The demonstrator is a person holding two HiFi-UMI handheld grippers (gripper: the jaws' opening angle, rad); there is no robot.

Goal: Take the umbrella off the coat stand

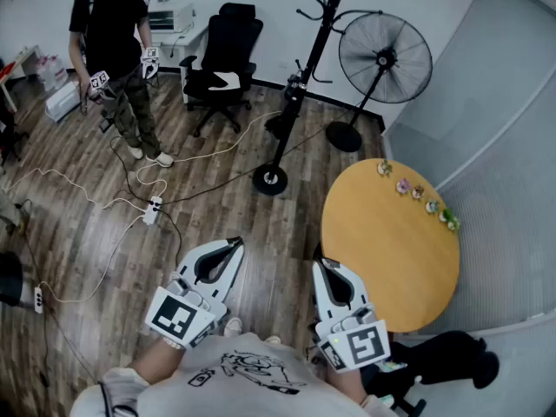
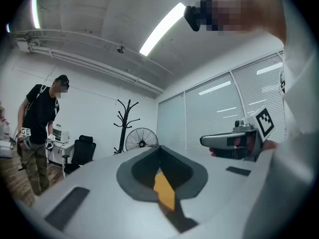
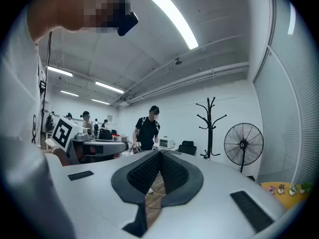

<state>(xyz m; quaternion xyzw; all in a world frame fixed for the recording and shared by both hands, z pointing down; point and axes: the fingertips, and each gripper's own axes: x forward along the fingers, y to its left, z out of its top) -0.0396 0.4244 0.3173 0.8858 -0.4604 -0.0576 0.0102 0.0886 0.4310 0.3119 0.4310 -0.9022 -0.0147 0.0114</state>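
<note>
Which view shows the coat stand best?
The head view: the coat stand shows from its round base up the whole pole to the hooks, though steeply from above. The right gripper view shows only its upper part, side-on and small. The left gripper view shows the same part, smaller still.

I have left gripper (image 1: 234,243) over floor (image 1: 87,233), right gripper (image 1: 323,264) right of it, just beside table's (image 1: 391,250) left edge | table to my right | coat stand (image 1: 300,85) ahead, fan (image 1: 385,57) right of it, chair (image 1: 221,59) left | person (image 1: 117,42) far left | power strip (image 1: 153,208) on floor between person and me
</note>
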